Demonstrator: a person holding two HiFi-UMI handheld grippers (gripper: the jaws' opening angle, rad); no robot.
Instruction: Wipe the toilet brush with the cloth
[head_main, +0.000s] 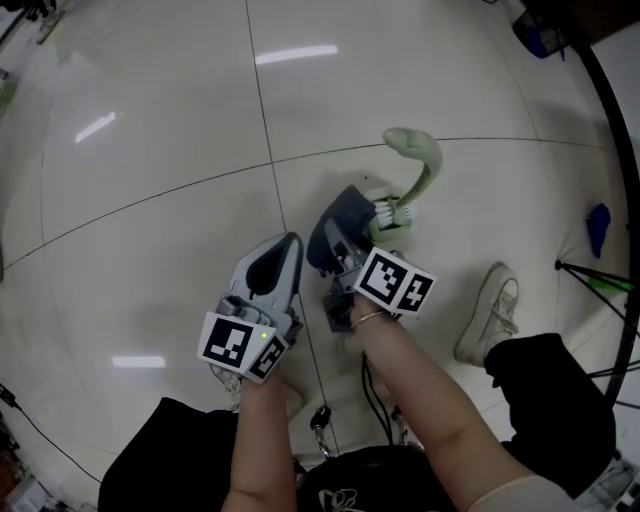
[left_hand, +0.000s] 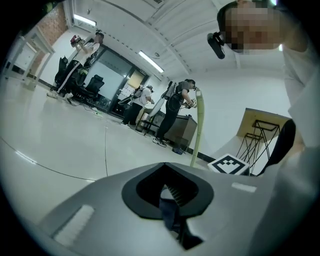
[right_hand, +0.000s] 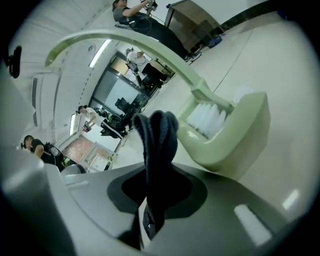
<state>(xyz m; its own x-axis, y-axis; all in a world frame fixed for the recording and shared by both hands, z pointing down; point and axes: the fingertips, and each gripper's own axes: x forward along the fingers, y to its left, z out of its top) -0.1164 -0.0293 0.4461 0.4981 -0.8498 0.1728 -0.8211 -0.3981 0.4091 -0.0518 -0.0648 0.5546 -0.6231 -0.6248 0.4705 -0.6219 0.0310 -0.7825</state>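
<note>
A pale green toilet brush (head_main: 405, 190) stands in its green holder (head_main: 385, 222) on the white tiled floor; its curved handle rises away from me. In the right gripper view the white bristles (right_hand: 209, 116) sit in the holder (right_hand: 237, 137). My right gripper (head_main: 338, 222) is shut on a dark blue cloth (right_hand: 157, 140), which hangs just left of the bristles; I cannot tell whether it touches them. My left gripper (head_main: 288, 250) hovers to the left, apart from the brush, jaws together with nothing held. Its own view shows the brush handle (left_hand: 198, 125) ahead on the right.
A person's white shoe (head_main: 488, 312) rests on the floor right of the brush. A black tripod leg (head_main: 600, 282) and a blue object (head_main: 598, 228) are at the far right. Several people stand in the background (left_hand: 172, 107), near a wooden board (left_hand: 260, 125).
</note>
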